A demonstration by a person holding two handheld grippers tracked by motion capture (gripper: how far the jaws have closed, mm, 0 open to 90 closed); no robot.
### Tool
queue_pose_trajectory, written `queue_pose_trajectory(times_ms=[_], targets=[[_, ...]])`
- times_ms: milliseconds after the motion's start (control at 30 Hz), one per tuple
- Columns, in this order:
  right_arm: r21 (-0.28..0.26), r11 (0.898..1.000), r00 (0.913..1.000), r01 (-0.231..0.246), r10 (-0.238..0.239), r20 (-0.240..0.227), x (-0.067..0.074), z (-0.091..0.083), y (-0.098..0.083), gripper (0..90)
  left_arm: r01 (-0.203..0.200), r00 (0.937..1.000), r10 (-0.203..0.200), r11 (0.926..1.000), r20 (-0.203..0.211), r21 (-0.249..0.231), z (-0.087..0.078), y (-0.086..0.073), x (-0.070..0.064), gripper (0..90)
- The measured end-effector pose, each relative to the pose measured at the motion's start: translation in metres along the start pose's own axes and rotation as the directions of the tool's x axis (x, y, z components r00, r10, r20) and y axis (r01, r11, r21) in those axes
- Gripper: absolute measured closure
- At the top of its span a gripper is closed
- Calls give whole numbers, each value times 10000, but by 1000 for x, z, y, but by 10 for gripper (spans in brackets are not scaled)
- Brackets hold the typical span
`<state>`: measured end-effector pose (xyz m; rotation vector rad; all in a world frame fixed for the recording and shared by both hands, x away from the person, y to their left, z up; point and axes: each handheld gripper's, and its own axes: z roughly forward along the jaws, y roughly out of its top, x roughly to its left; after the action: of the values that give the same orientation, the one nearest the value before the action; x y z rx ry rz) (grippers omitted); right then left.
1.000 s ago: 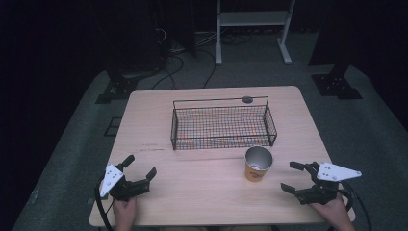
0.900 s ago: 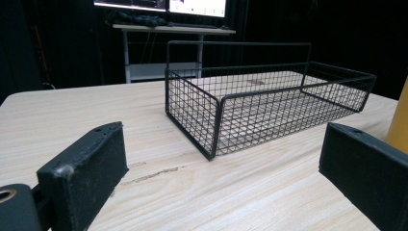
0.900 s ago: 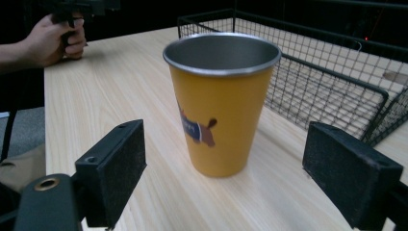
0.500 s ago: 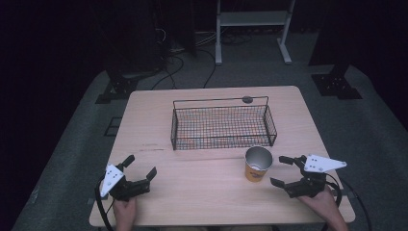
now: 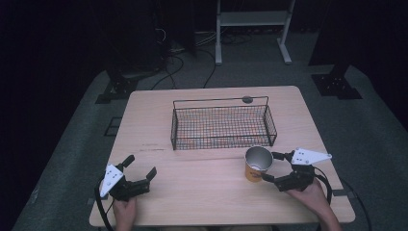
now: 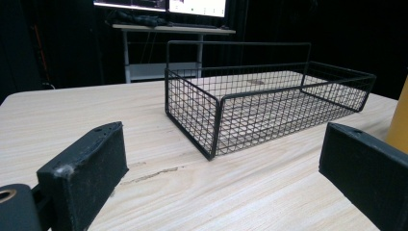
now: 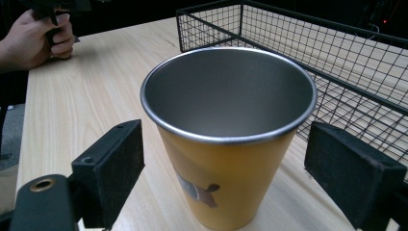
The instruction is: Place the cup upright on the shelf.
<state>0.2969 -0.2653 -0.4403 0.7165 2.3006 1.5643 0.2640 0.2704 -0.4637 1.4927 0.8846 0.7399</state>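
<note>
High view: desk [image 5: 192,202], pale wood. Basket [image 5: 222,124], black wire, stood at centre. Cup [image 5: 258,163], yellow with steel rim, upright at 5 o'clock of the basket, just beside its front wall. Right gripper [image 5: 275,167] at 3 o'clock of the cup, jaws spread, one on either side of it, not touching. Left gripper [image 5: 141,168] at 7 o'clock of the desk, jaws spread, holding nothing.

Left gripper view: jaws wide apart; basket [image 6: 269,103] at 12 o'clock; cup [image 6: 399,122] edge at 3 o'clock.

Right gripper view: cup [image 7: 226,159] stood between the spread jaws, gaps on both sides; basket [image 7: 337,62] at 1 o'clock; hand [image 7: 36,36] at 10 o'clock.
</note>
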Motion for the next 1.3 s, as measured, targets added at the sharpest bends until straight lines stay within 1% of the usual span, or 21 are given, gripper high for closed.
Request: queue_pose_trajectory(times_ms=[133,200,533,700,900,1067,1300], targets=[[-41,10000,10000,65,-64,52,1,6,2,128,4,10000,-4,10000,-4,-1,0,0,0,17],[39,10000,9999,82,-82,73,1,9,2,128,7,10000,-7,10000,1,-10,0,0,0,17],[-173,9997,9995,146,-141,285,2,23,4,120,2,10000,-2,10000,10,-12,0,0,0,17],[-181,9995,9981,256,-246,567,3,30,5,121,-2,10000,2,10000,19,-27,0,0,0,17],[-67,9997,9976,226,-222,655,4,35,5,118,-3,10000,3,10000,26,-25,0,0,0,17],[-113,9997,9968,211,-202,776,4,39,5,116,3,10000,-2,10000,30,-32,0,0,0,17],[-183,9991,9953,376,-358,904,4,44,5,117,-6,10000,6,10000,31,-23,0,0,0,17]])
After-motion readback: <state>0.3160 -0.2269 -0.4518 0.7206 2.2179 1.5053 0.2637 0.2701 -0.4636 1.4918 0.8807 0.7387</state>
